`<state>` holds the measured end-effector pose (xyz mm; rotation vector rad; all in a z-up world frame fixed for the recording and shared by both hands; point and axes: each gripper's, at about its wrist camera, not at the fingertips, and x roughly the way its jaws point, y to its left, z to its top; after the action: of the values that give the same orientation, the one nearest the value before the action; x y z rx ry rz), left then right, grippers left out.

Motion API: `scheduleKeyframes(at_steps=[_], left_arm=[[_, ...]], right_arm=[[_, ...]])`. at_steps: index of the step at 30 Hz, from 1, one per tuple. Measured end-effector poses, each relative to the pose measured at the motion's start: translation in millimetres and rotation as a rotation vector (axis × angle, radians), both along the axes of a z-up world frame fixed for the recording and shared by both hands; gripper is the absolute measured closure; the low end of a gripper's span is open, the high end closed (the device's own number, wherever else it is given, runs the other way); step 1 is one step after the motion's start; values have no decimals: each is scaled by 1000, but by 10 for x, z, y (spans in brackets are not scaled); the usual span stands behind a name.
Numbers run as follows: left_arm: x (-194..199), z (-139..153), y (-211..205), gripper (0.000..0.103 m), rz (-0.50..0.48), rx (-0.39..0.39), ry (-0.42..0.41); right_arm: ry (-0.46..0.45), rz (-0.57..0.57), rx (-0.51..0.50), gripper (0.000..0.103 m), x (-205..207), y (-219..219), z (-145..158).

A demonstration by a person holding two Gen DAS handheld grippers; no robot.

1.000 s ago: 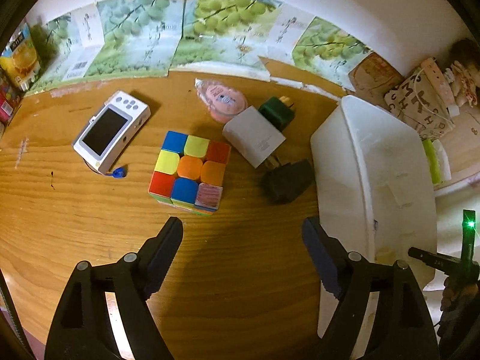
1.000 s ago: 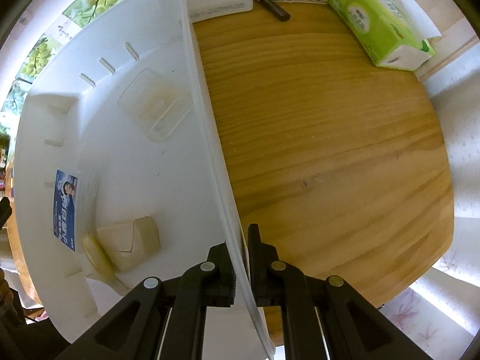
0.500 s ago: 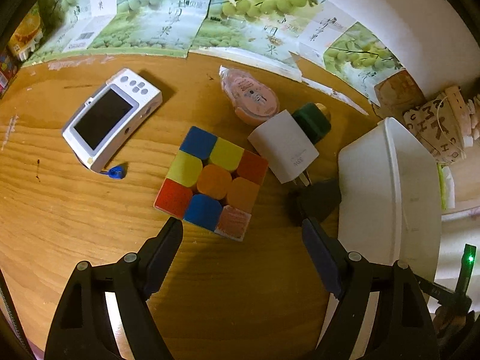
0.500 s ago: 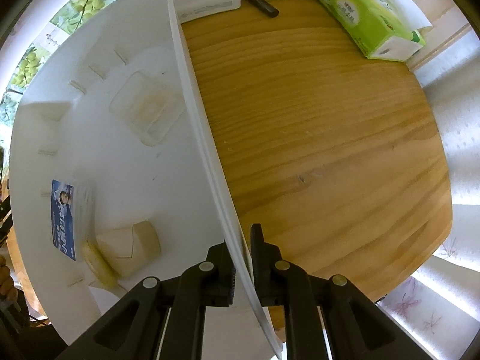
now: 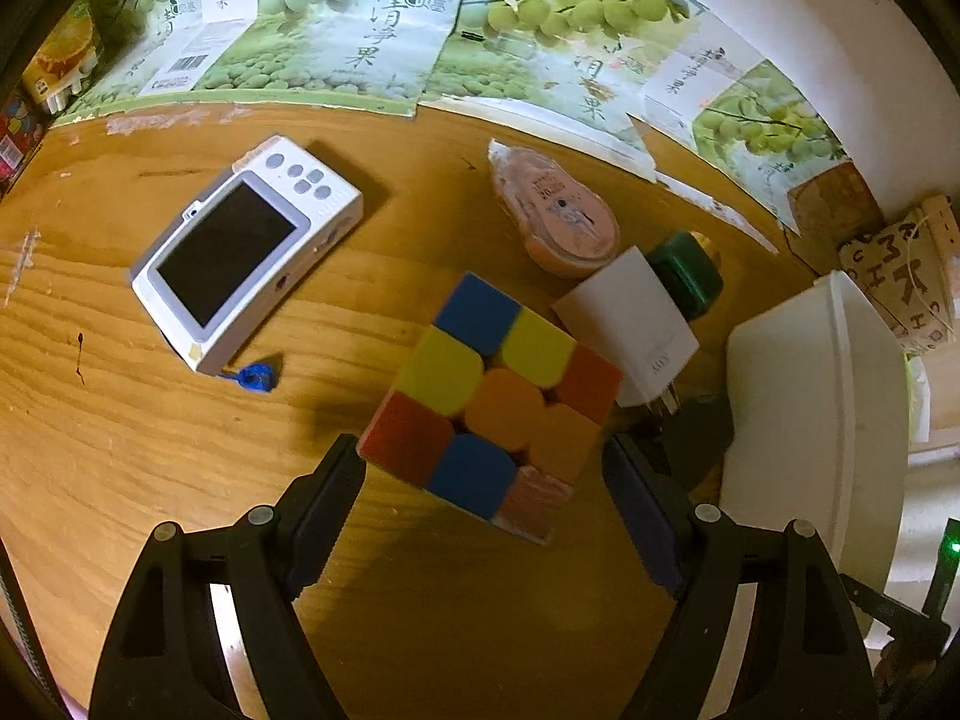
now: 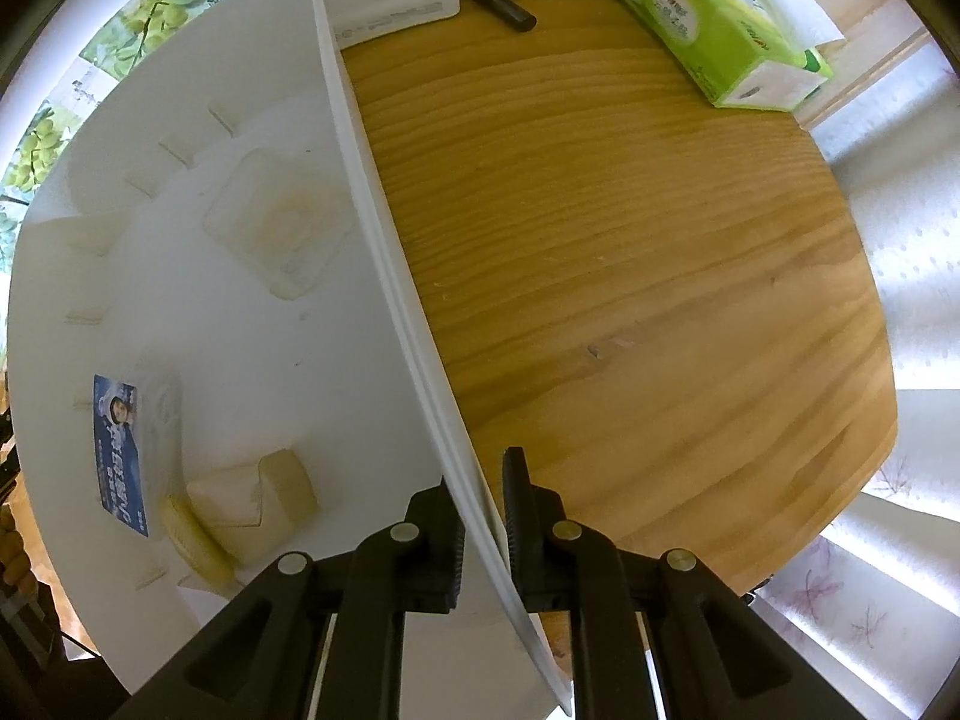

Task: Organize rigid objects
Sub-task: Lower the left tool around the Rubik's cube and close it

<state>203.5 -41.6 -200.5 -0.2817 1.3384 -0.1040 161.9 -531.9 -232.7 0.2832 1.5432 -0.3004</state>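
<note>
The puzzle cube point(image 5: 492, 408) sits low in the middle of the left view, flat on the wooden table point(image 5: 150, 450), and the left gripper point(image 5: 480, 468) is right on top of it now, fingers spread wide with the cube's near corners sitting between the tips, nothing clamped yet. A second ago that cube was well up the frame with bare wood between it and the fingers; half a second ago it was closer; now it fills the gap, so the hand has pushed in and I'd call this the last beat before the squeeze. The cube lies turned corner-on to the jaws, so the bite may land on edges, not flat faces. Just beyond it, up and right, the white charger point(image 5: 630, 324) touches its far corner, with a green-capped item point(image 5: 684, 276) behind and a pink tape dispenser point(image 5: 558, 222) above; the white handheld device point(image 5: 240, 252) lies well apart at upper left. At right stands the white bin point(image 5: 816, 408). Over in the right view, the right gripper point(image 6: 483, 516) pinches the white bin's rim point(image 6: 384, 276) between closed-in fingers, same hold as a second ago, steadying it. Inside, on the left of that frame: a clear little tray point(image 6: 276, 222) near the top, a blue-labelled packet point(image 6: 120, 450) at the left wall, and a beige block point(image 6: 252, 498) at bottom.
</note>
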Motion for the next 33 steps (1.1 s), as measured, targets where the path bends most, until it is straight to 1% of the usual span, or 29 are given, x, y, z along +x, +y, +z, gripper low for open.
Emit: scheduleKeyframes(at_steps=[2, 5, 9, 14, 20, 25, 27, 30, 33], left_arm=[[16, -4, 5, 20, 5, 5, -8], [60, -21, 31, 19, 15, -13, -9], [108, -40, 45, 19, 12, -1, -17], [149, -66, 54, 19, 14, -4, -18], [204, -91, 102, 19, 60, -36, -19], [250, -74, 105, 20, 75, -38, -44], [268, -74, 106, 22, 74, -46, -47], [277, -67, 102, 32, 73, -61, -56], [276, -57, 87, 32, 68, -50, -57]], right_arm=[[1, -3, -5, 91, 5, 19, -8], [2, -14, -8, 90, -1, 32, -9], [11, -26, -17, 90, -10, 37, -23], [9, -31, -25, 89, -27, 47, -26], [6, -33, -30, 89, -38, 56, 1], [6, -39, -38, 88, -54, 56, 9], [6, -40, -40, 88, -59, 65, 9], [8, -39, -42, 88, -54, 74, 16], [10, -39, -41, 88, -50, 77, 17]])
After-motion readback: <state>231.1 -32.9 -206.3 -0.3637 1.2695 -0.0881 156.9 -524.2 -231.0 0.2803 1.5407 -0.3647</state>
